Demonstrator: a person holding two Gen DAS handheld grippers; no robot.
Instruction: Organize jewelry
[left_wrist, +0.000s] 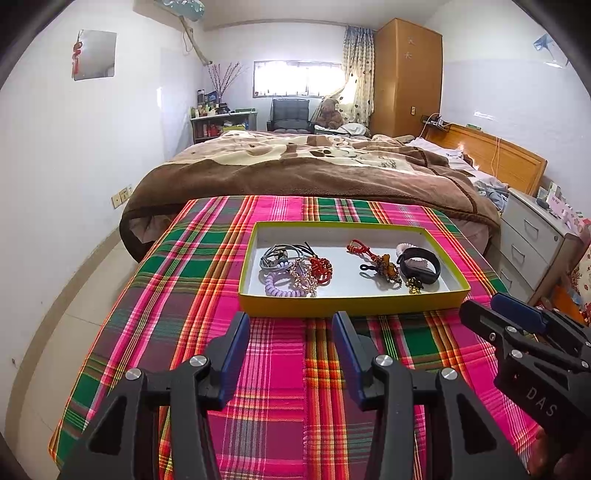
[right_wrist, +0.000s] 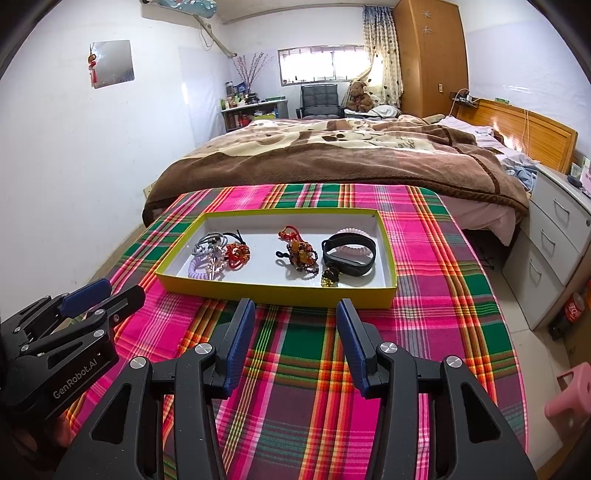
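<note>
A shallow yellow-rimmed tray (left_wrist: 351, 304) (right_wrist: 273, 293) with a white floor sits on the plaid table. At its left lie grey hair ties (left_wrist: 275, 254) (right_wrist: 207, 243), a purple coil tie (left_wrist: 280, 286) (right_wrist: 201, 273), a rhinestone clip and a red knot charm (left_wrist: 321, 267) (right_wrist: 236, 253). In the middle lies a red-and-amber beaded charm (left_wrist: 380, 264) (right_wrist: 301, 253). At the right lie a black wristband (left_wrist: 421, 267) (right_wrist: 349, 254), a pink coil and a small gold piece (right_wrist: 330, 277). My left gripper (left_wrist: 291, 321) is open and empty before the tray. My right gripper (right_wrist: 295, 306) is open and empty too.
The table wears a pink, green and orange plaid cloth (left_wrist: 280, 369) (right_wrist: 303, 369). A bed with a brown blanket (left_wrist: 295, 166) stands behind it. White drawers (right_wrist: 554, 243) stand to the right, with a pink stool (right_wrist: 570, 391) on the floor. The right gripper shows in the left wrist view (left_wrist: 480, 310).
</note>
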